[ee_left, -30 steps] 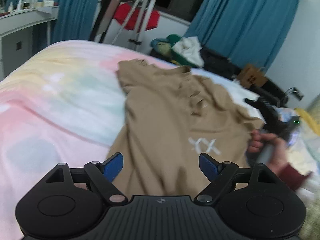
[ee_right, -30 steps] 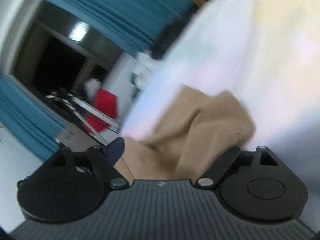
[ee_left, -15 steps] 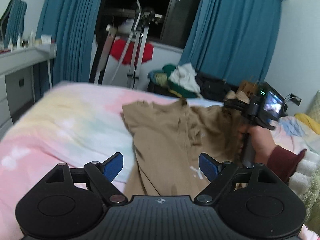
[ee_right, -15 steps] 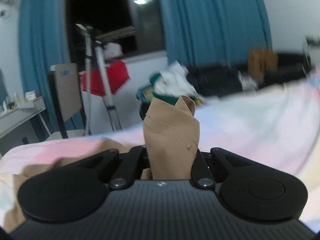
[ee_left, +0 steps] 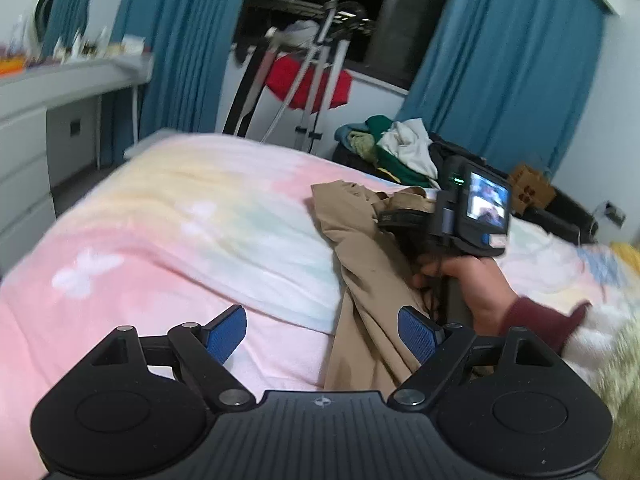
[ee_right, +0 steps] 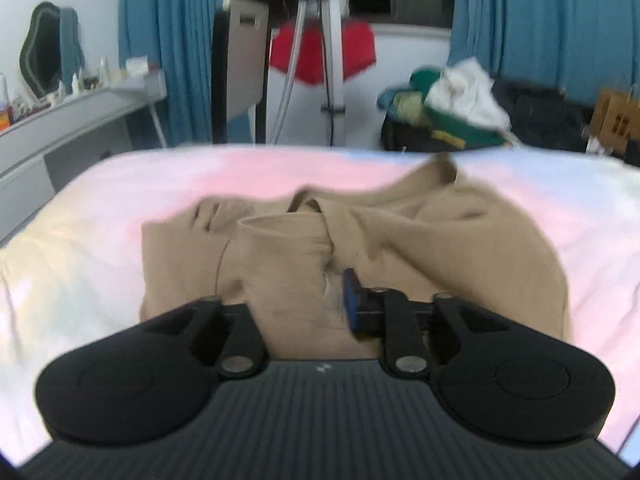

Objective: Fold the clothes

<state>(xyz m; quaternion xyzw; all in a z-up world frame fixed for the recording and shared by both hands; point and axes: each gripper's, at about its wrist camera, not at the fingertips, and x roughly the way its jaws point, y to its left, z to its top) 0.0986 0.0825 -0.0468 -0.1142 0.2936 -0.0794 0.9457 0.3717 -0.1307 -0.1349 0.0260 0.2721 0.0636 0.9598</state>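
A tan T-shirt (ee_left: 368,264) lies bunched on the pastel bedspread (ee_left: 180,240). My left gripper (ee_left: 322,334) is open and empty, low over the bed just left of the shirt's near edge. The right gripper and the hand holding it show in the left wrist view (ee_left: 452,232), over the shirt's far part. In the right wrist view the shirt (ee_right: 440,240) lies folded over itself, and my right gripper (ee_right: 296,304) has a fold of tan cloth between its jaws; the left finger is hidden by cloth, the blue right pad (ee_right: 350,300) shows.
A pile of clothes (ee_left: 396,148) sits beyond the bed's far edge, by blue curtains (ee_left: 500,72). A tripod and a red cloth (ee_left: 308,84) stand behind the bed. A grey desk with drawers (ee_left: 36,120) is at the left. A cardboard box (ee_left: 528,192) is at the right.
The right gripper has carried the shirt's sleeve side across and down onto the shirt, so the shirt looks narrower. The left gripper has stayed open and shifted left, off the cloth.
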